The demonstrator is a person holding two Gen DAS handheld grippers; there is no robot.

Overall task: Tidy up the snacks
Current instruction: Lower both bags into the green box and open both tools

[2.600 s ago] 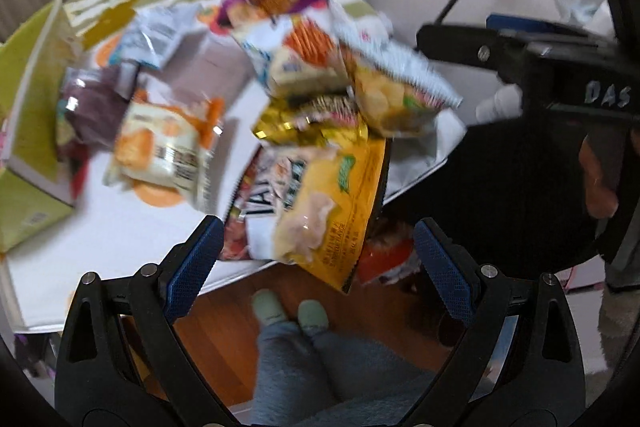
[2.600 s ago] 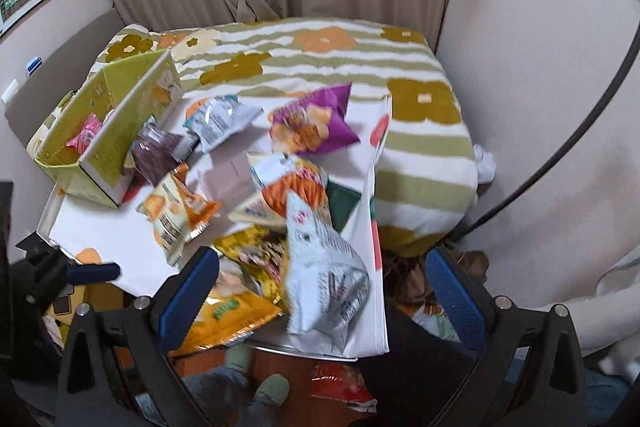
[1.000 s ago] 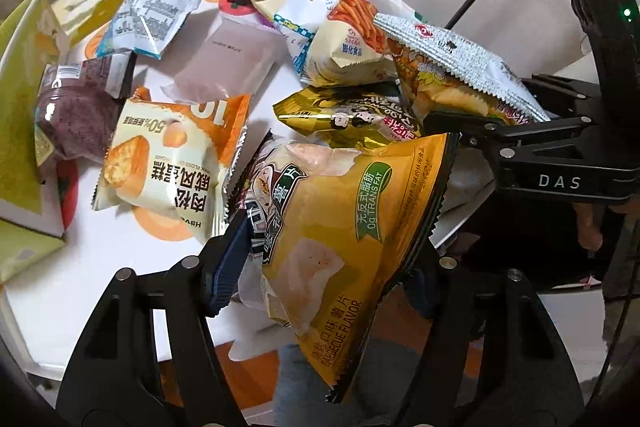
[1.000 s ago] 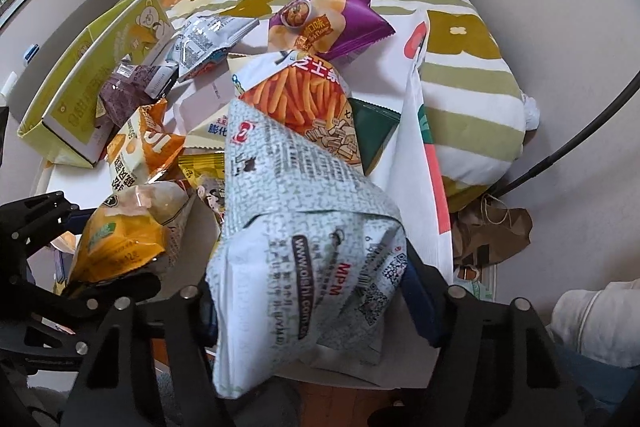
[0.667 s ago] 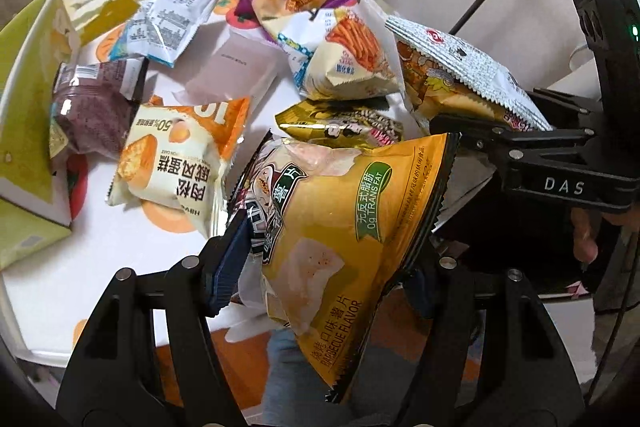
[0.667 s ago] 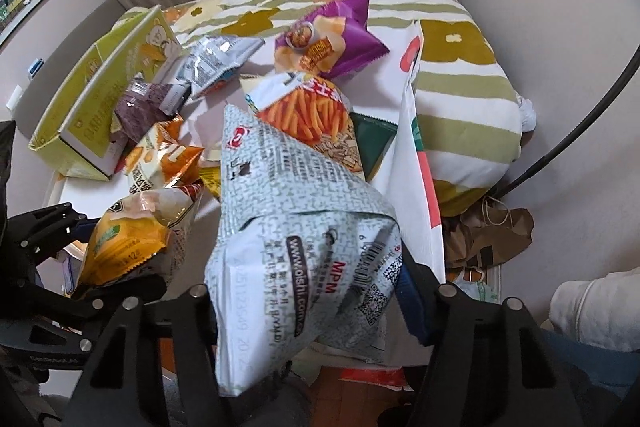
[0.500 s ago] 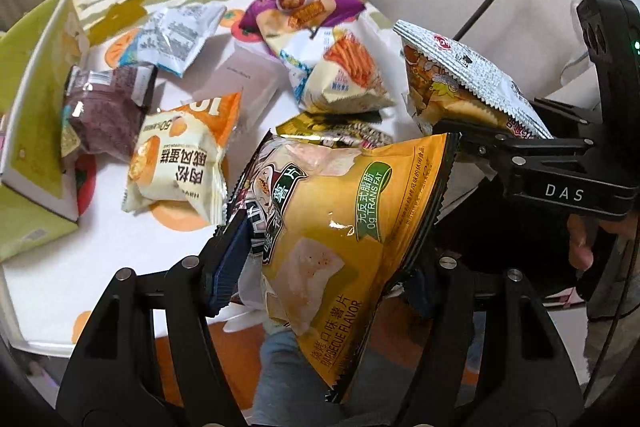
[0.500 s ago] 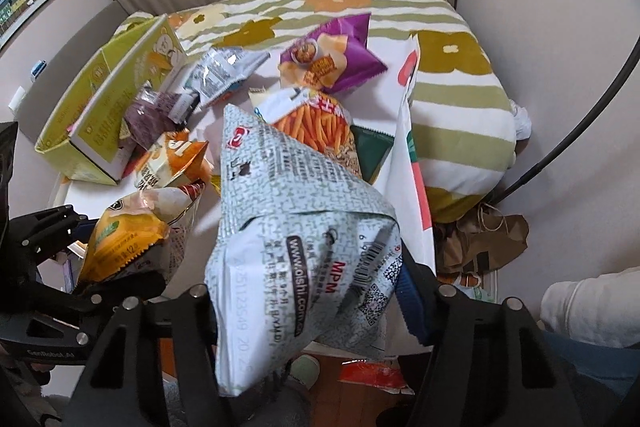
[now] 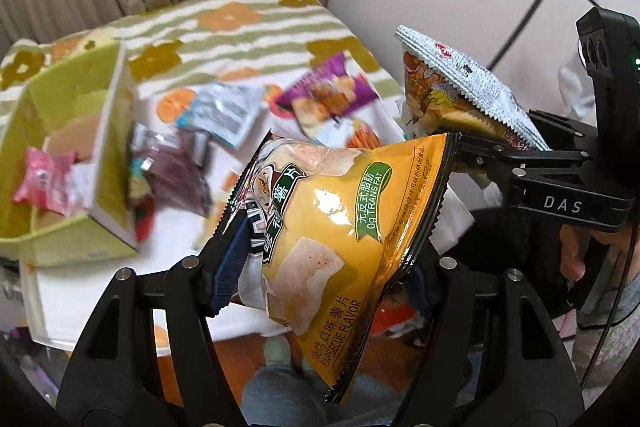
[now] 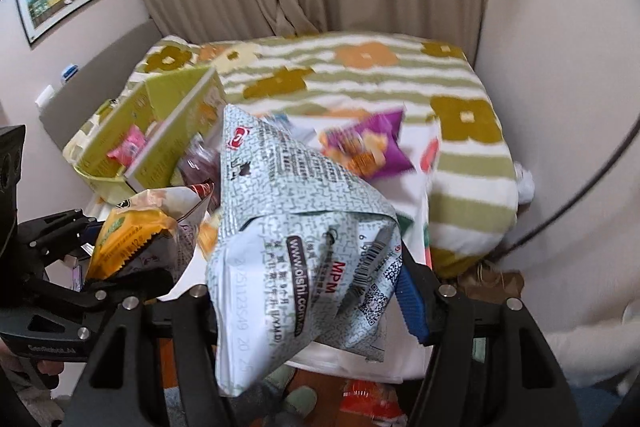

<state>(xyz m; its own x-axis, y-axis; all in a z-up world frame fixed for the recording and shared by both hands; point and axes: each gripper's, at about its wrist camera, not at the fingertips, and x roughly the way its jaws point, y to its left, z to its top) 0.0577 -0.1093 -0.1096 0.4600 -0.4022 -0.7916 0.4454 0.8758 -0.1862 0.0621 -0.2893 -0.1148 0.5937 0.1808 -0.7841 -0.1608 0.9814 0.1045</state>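
Carrying both bags aloft, your left claw (image 9: 320, 267) pinches the yellow barbecue chip bag (image 9: 340, 211) and your right claw (image 10: 308, 303) pinches the silver-grey snack bag (image 10: 296, 227); the green box (image 9: 72, 163) lies ahead-left, nearer your left.

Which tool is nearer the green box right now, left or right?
Left. The left tool, shut on the yellow bag, sits beside the green box. The right tool, shut on the silver bag, is farther out, beyond the left one.
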